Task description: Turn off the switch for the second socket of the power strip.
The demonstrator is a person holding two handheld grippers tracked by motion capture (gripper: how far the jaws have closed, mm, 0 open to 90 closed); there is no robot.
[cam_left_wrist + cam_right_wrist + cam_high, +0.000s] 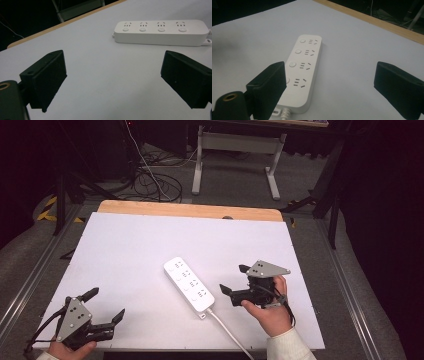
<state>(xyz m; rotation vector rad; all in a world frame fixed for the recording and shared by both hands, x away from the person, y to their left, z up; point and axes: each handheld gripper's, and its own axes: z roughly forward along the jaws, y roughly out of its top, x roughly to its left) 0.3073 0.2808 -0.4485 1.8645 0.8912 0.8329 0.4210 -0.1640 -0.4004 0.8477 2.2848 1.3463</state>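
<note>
A white power strip [189, 284] with several sockets and round buttons lies flat in the middle of the white table, its cord [227, 331] running off the front edge. My right gripper [234, 279] stands open just to its right, jaws pointing left at the strip's near end, nothing between them. In the right gripper view the strip [304, 67] lies ahead beside the left jaw. My left gripper [106, 305] rests open at the front left corner, well apart from the strip [161, 32], which lies across the far right in the left gripper view.
The white board [150, 250] covers a wooden table whose far edge [190, 210] shows. Beyond it stand a desk frame [235, 155] and loose cables [150, 180] on the floor. A metal rail [350, 285] runs along the right side.
</note>
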